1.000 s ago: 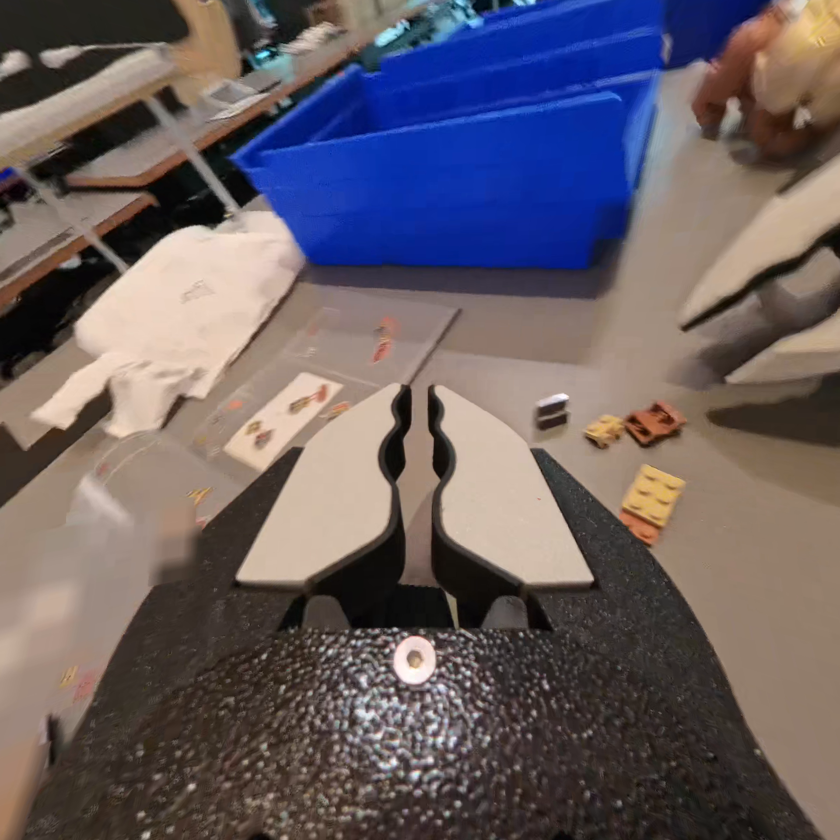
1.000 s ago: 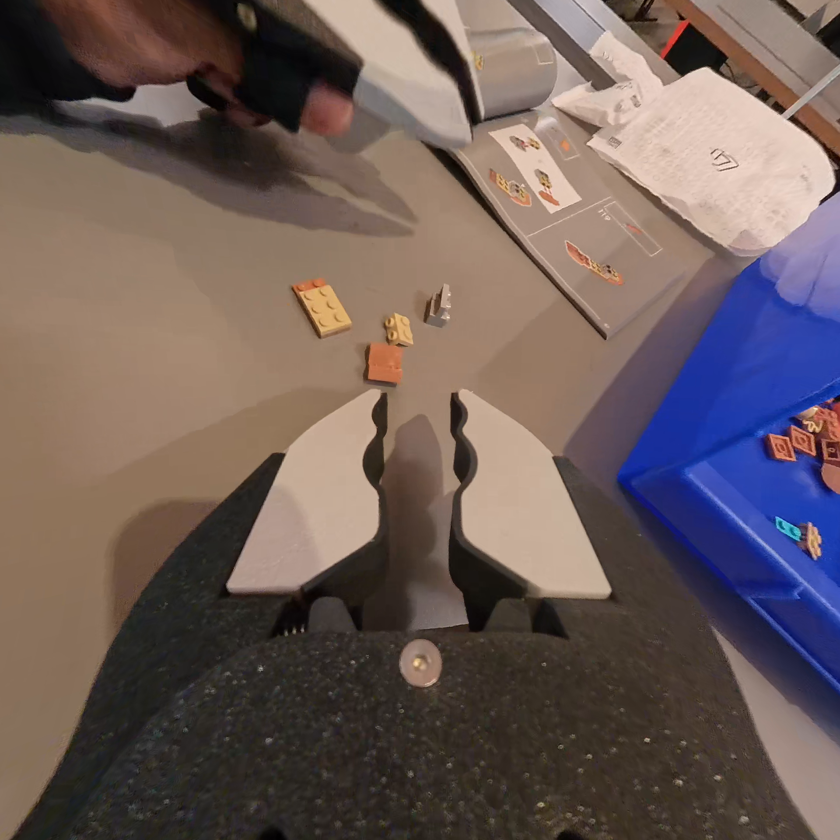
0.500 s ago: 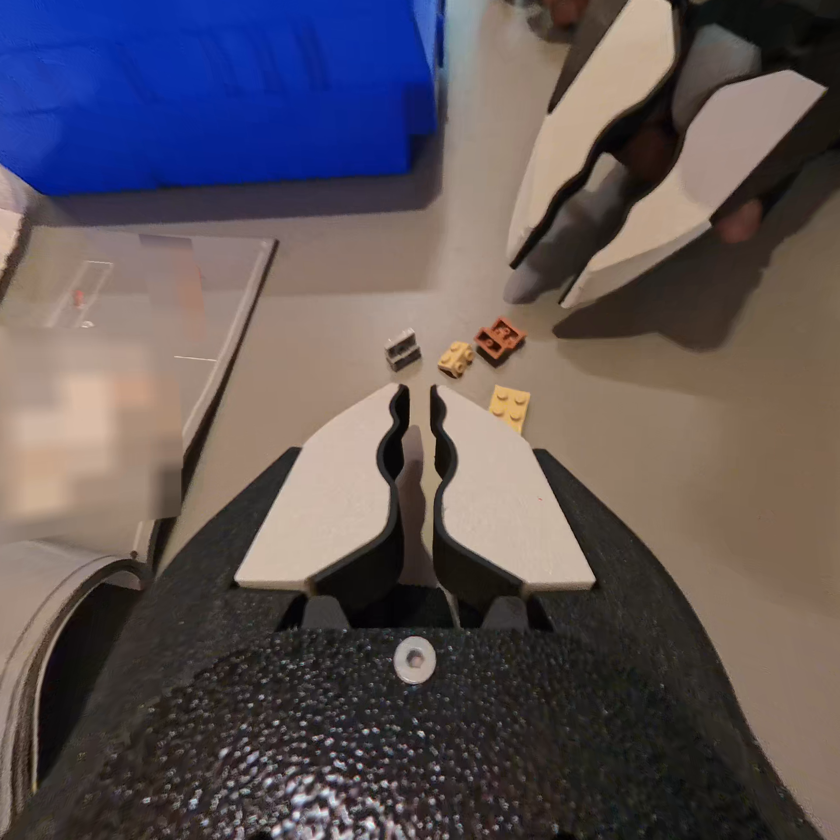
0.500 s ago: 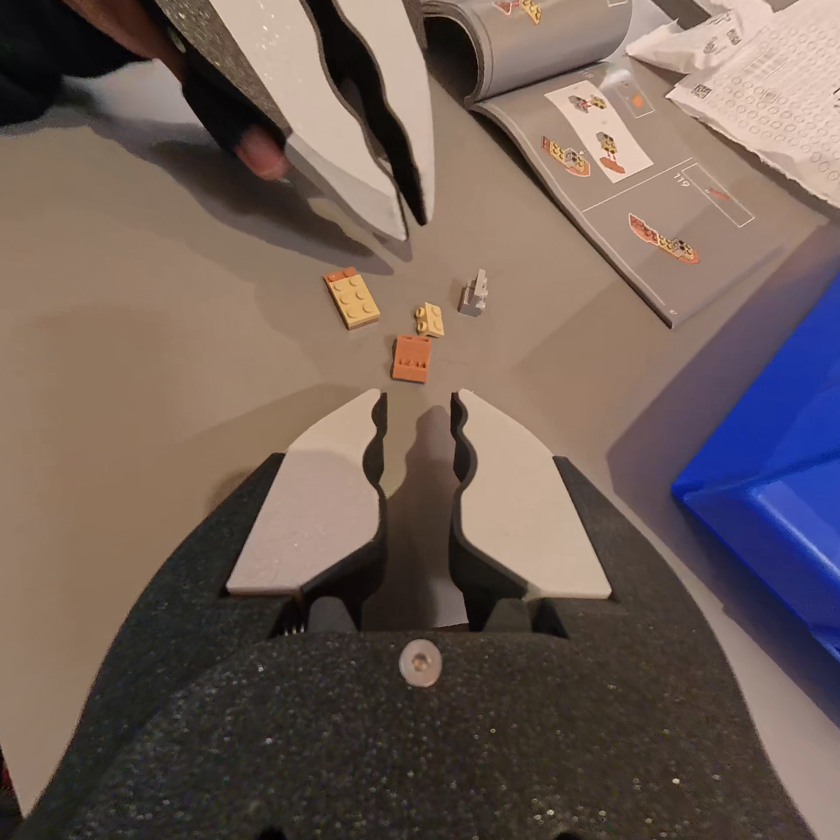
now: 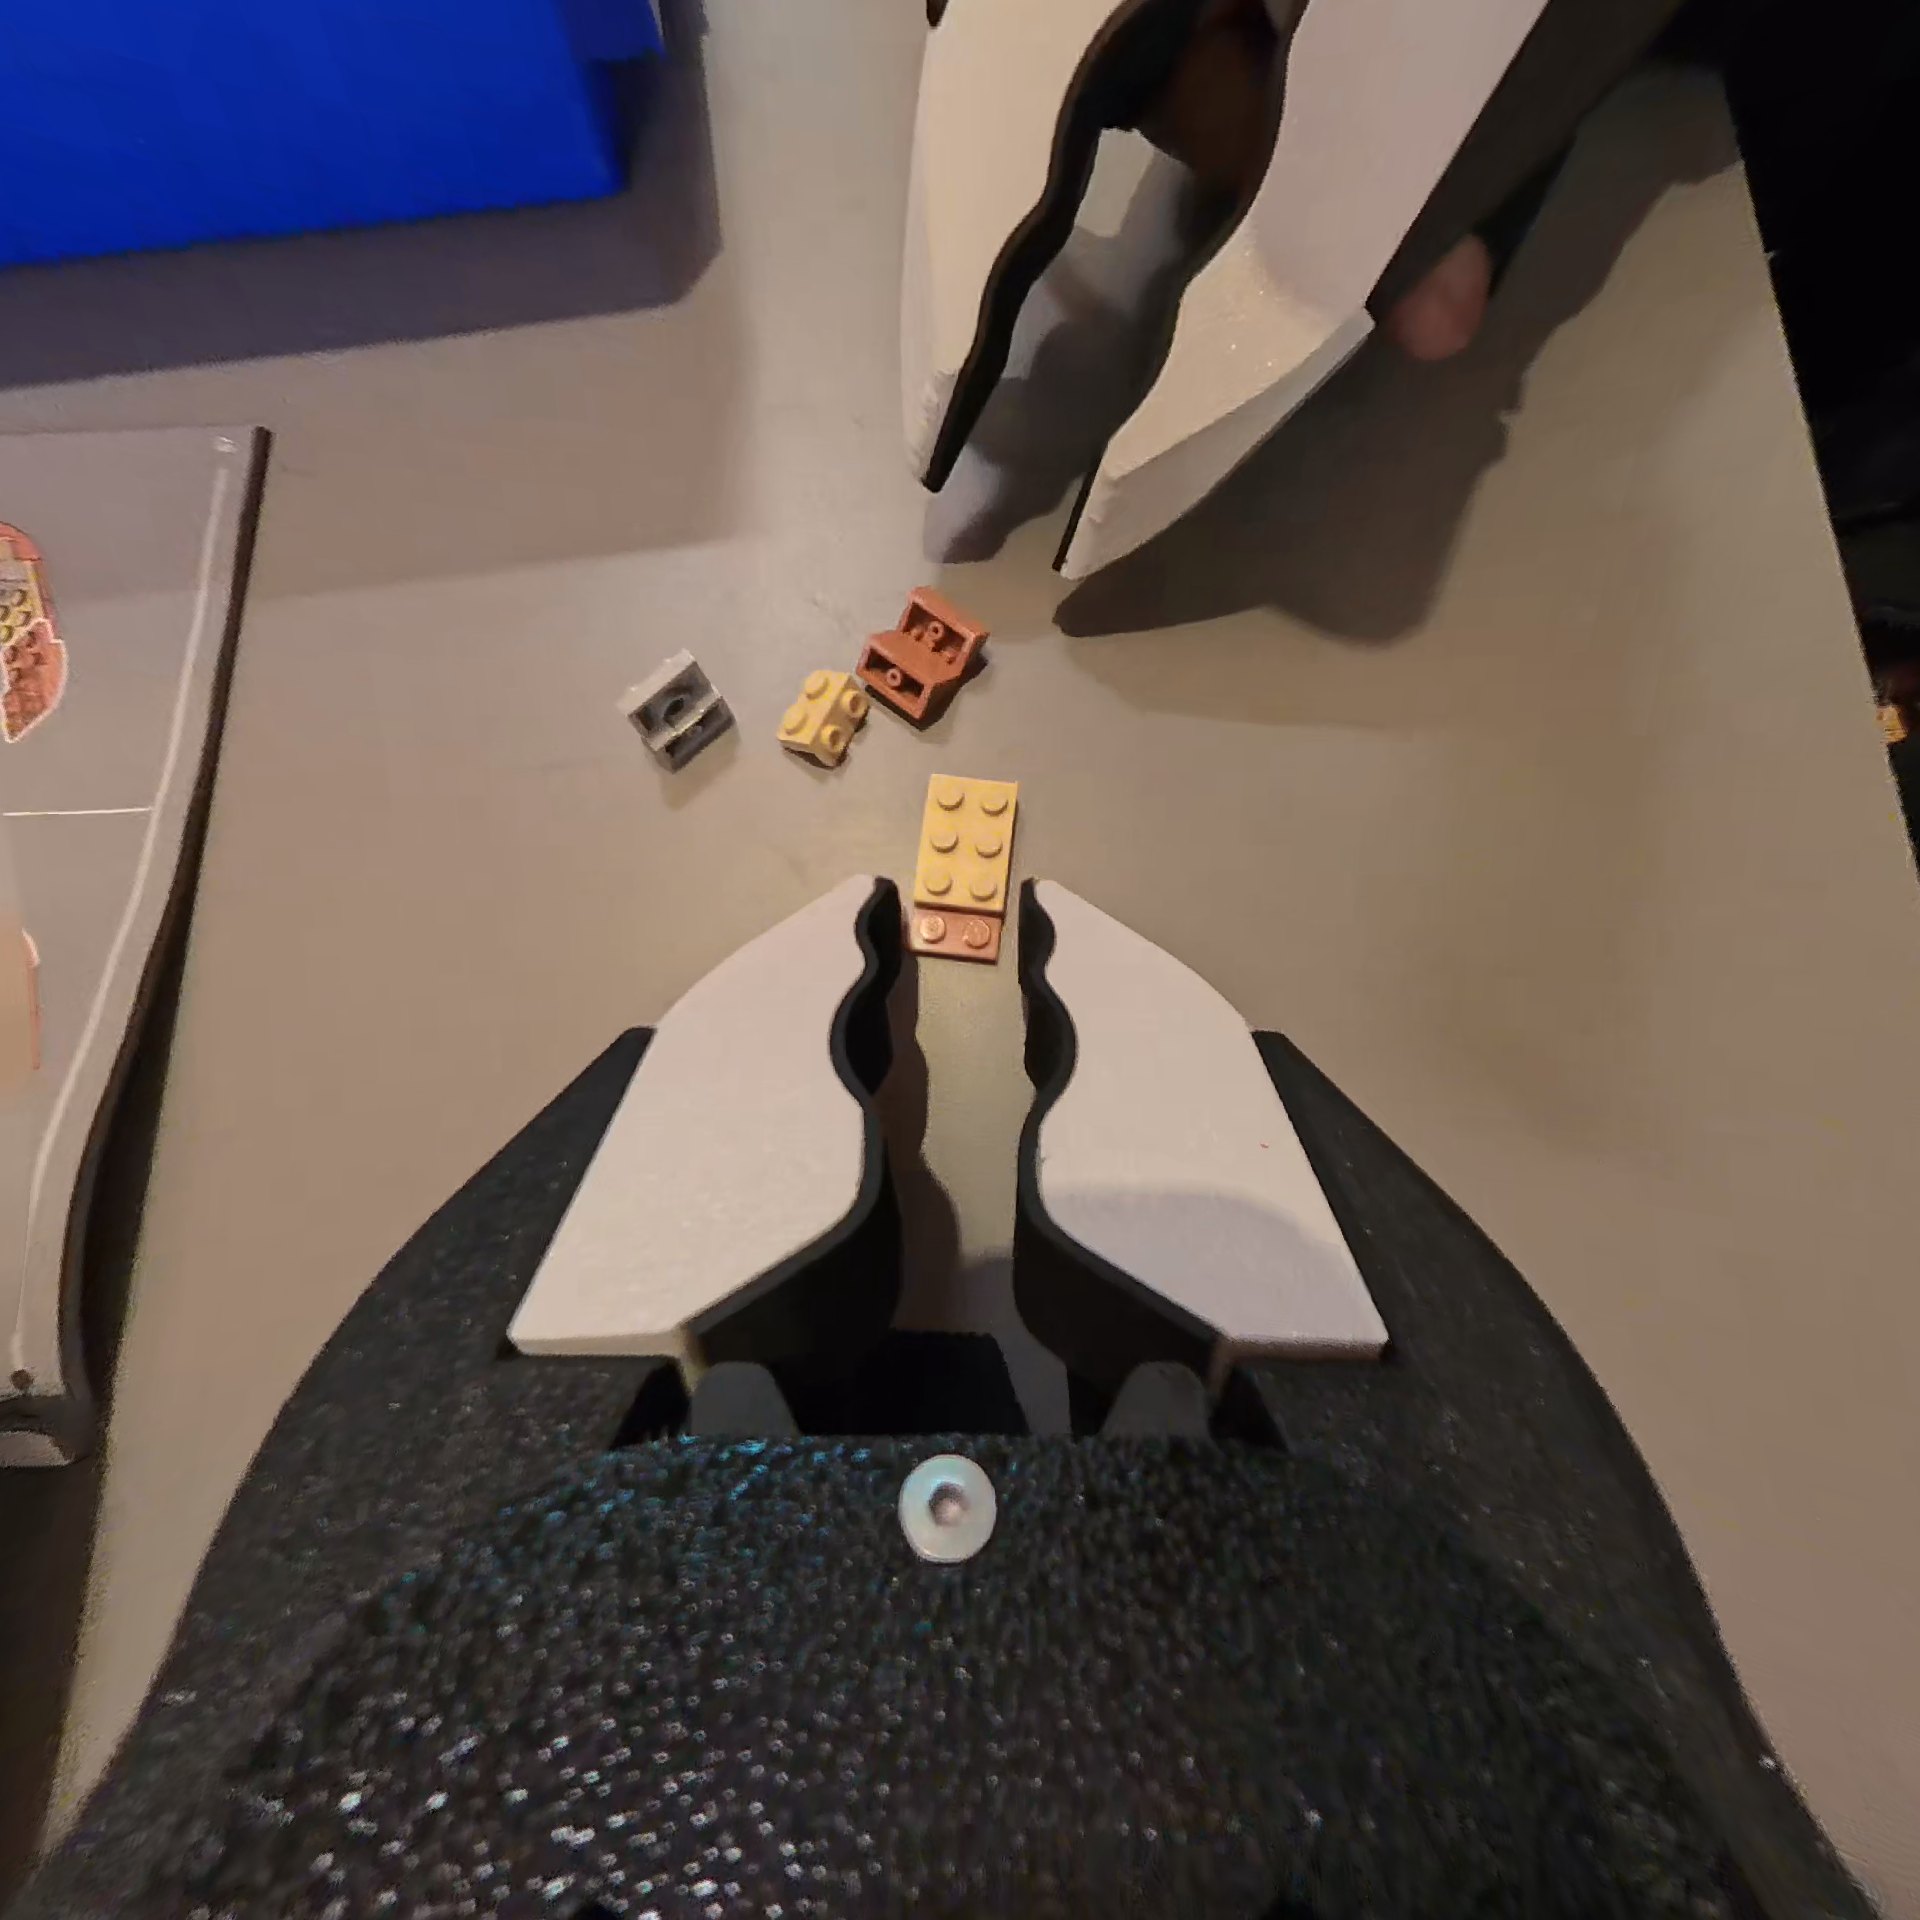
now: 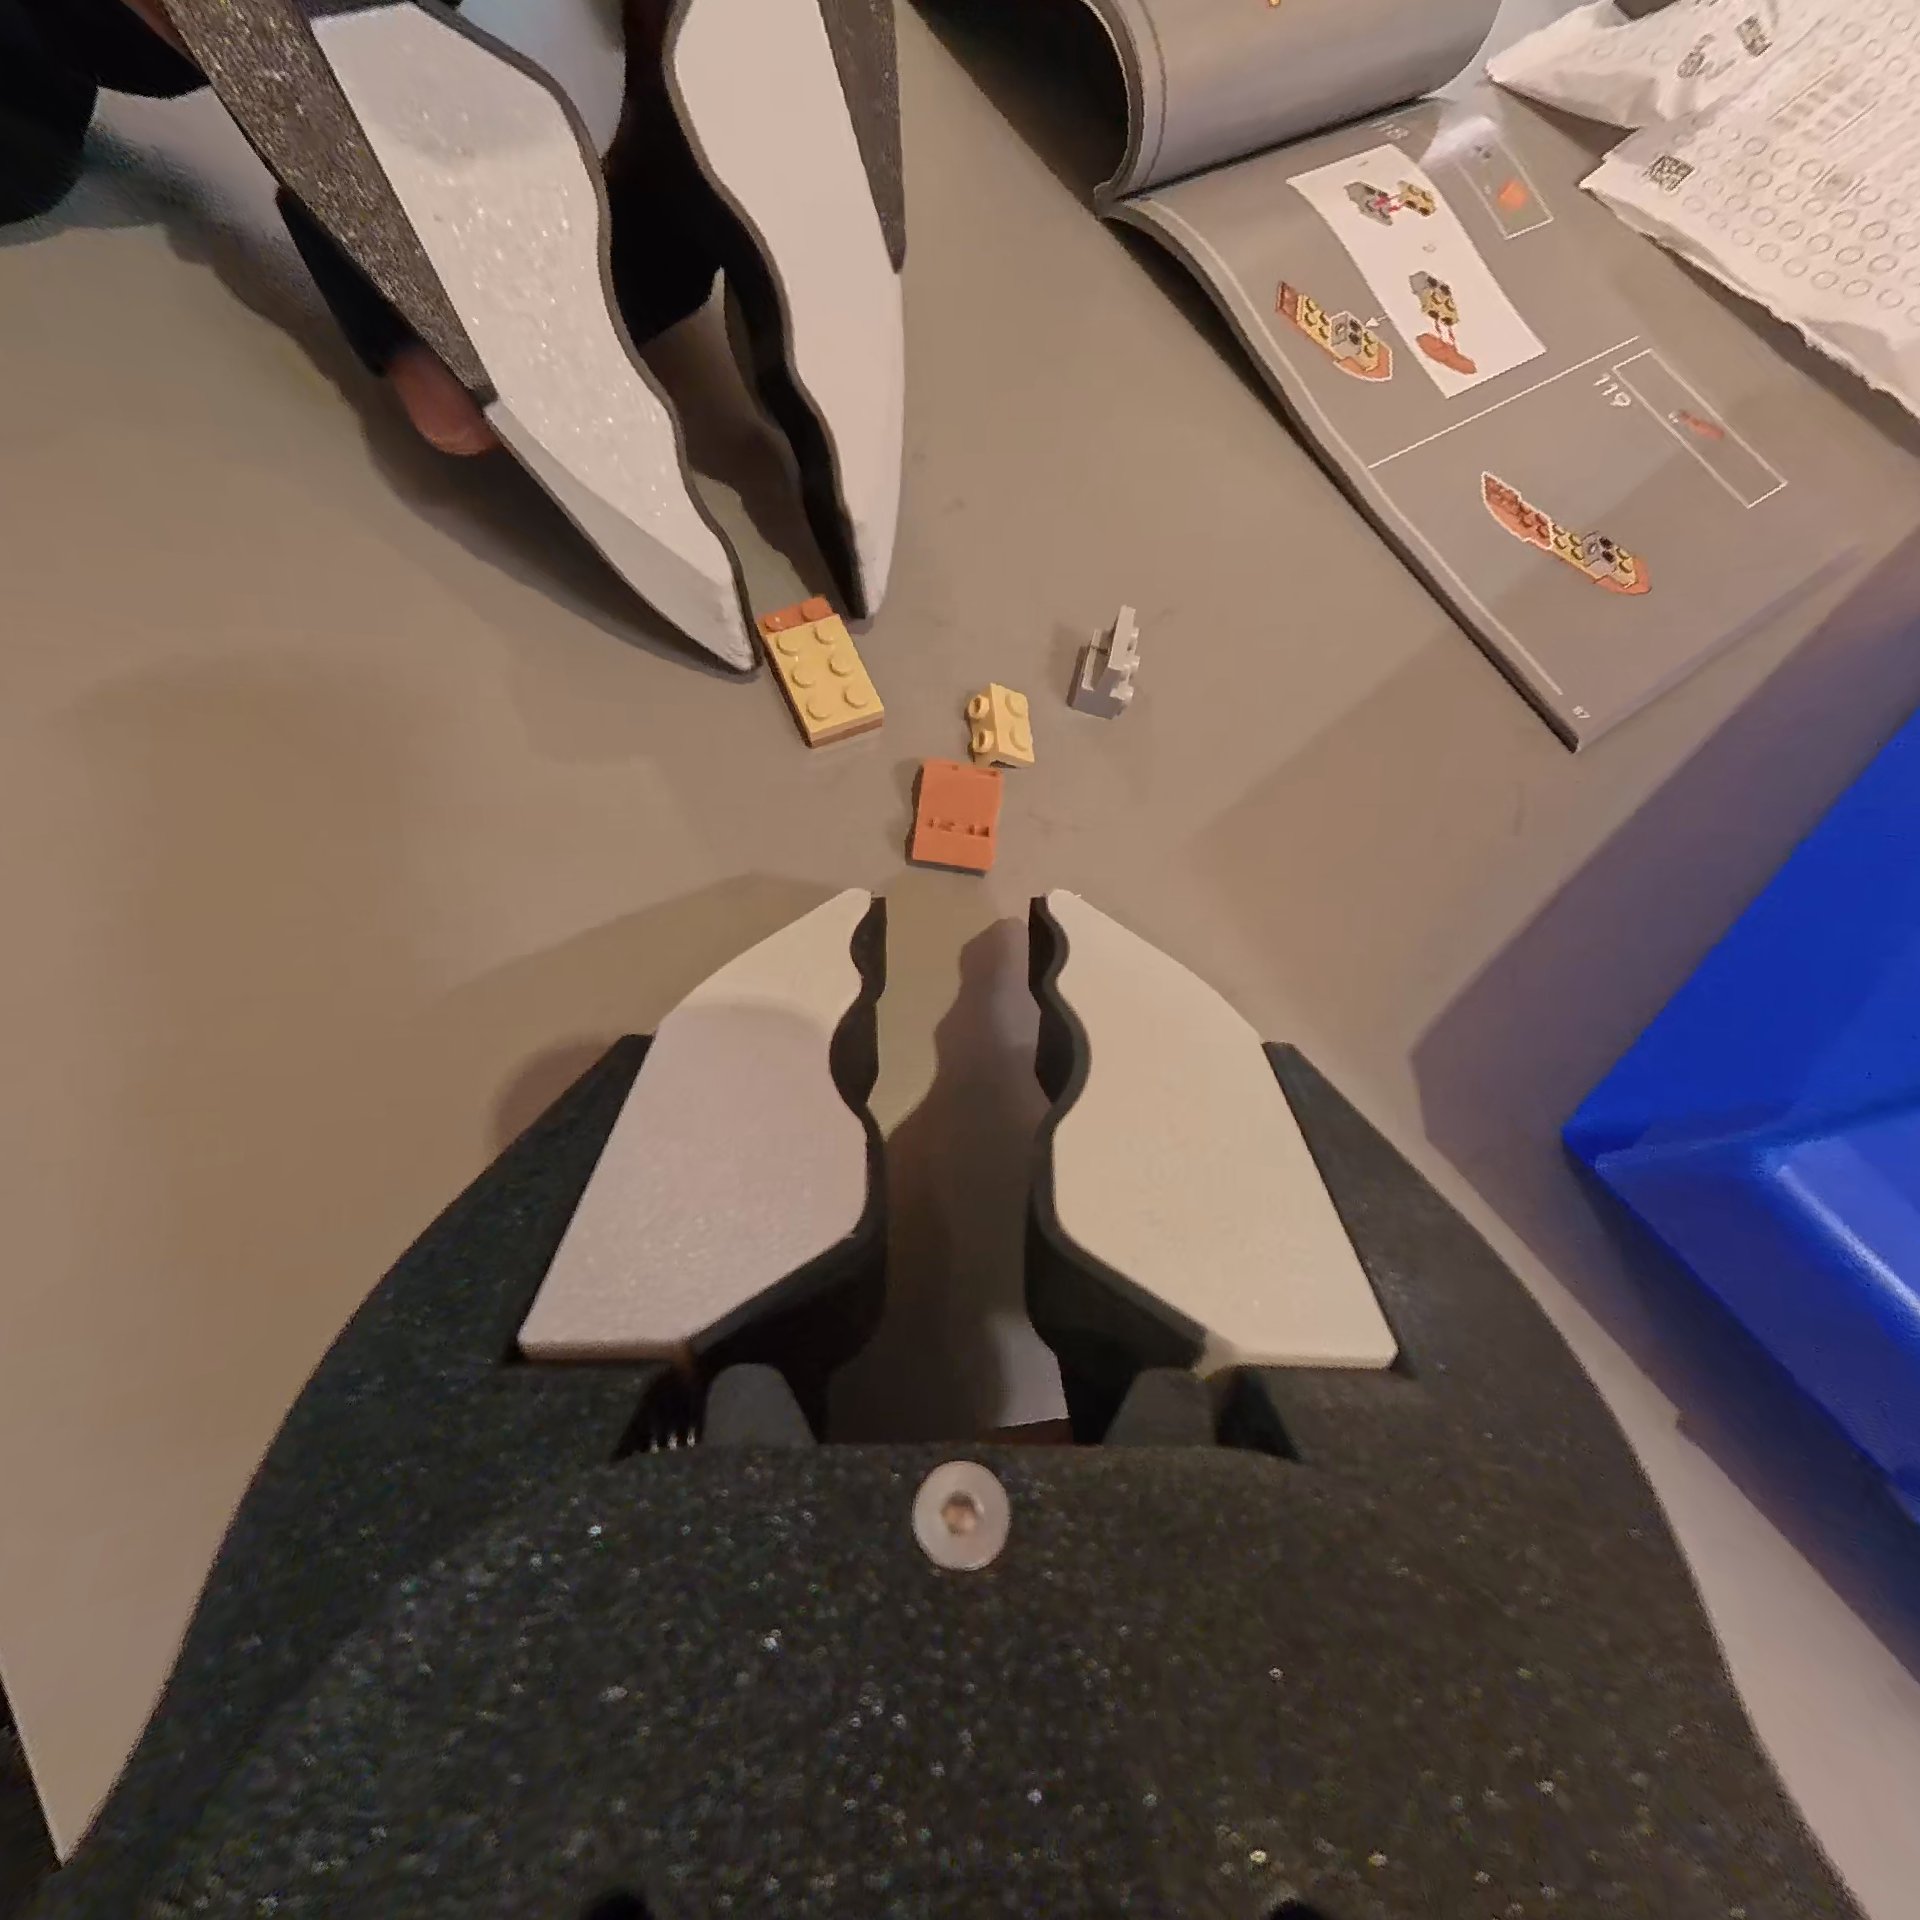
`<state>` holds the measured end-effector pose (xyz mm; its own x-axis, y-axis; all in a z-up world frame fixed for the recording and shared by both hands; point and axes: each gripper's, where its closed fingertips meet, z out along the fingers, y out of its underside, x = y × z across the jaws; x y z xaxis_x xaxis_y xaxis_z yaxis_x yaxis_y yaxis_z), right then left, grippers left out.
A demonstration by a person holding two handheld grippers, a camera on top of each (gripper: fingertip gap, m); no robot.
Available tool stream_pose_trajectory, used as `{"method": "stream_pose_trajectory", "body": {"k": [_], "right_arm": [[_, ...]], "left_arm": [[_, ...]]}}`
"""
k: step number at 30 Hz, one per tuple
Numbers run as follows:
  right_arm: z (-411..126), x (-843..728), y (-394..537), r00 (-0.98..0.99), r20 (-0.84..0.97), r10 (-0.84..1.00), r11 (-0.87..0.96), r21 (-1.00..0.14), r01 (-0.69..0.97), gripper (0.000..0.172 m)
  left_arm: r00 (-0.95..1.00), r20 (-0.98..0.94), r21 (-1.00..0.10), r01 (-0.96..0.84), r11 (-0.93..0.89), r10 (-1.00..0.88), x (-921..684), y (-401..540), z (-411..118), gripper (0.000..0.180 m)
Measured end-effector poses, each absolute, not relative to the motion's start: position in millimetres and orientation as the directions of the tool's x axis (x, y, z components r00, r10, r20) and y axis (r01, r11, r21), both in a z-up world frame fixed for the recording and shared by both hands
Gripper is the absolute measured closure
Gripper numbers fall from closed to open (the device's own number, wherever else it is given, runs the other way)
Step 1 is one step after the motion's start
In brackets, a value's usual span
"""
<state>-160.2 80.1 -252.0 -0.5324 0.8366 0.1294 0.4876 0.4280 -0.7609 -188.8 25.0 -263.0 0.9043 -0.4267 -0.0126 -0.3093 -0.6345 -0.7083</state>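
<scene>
Left gripper (image 5: pixel 953 914) fingers have spread to straddle the tan plate (image 5: pixel 966 852); right gripper (image 6: pixel 956 909) fingers stay apart.

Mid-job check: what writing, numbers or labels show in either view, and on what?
Open grey instruction booklet: a few small printed numbers on the page; I do not transcribe writing.
White paper sheet: printed code squares and fine print, too small to read.
Tan plate, blue bin: no writing visible.

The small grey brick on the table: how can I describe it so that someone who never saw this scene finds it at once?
Start at the open grey instruction booklet on the grey table. Just off the booklet lies a loose cluster of bricks. The small grey brick is the cluster's piece closest to the booklet, beside a small tan brick, and the only grey one there.
</scene>
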Motion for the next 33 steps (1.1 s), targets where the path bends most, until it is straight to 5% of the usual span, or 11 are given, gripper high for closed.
{"method": "stream_pose_trajectory", "body": {"k": [11, 18, 25, 33], "right_arm": [[-250, -160, 80, -0.530, 0.144, 0.836, 0.433, -0.768, 0.473, 0.146], [-243, -163, 86, -0.489, 0.134, 0.862, 0.387, -0.797, 0.463, 0.146], [-243, -165, 88, -0.469, 0.141, 0.872, 0.383, -0.794, 0.472, 0.146], [-243, -165, 89, -0.461, 0.150, 0.874, 0.385, -0.794, 0.471, 0.147]], "left_arm": [[0.909, 0.016, -0.724, -0.277, -0.631, -0.417, -186, 35, -260, 0.164], [0.898, 0.288, -0.920, 0.163, -0.355, -0.333, -191, 60, -188, 0.164], [0.610, 0.611, -0.721, 0.691, -0.038, -0.504, -203, 60, -128, 0.164], [0.465, 0.632, -0.589, 0.808, 0.006, -0.620, -198, 55, -116, 0.164]]}}
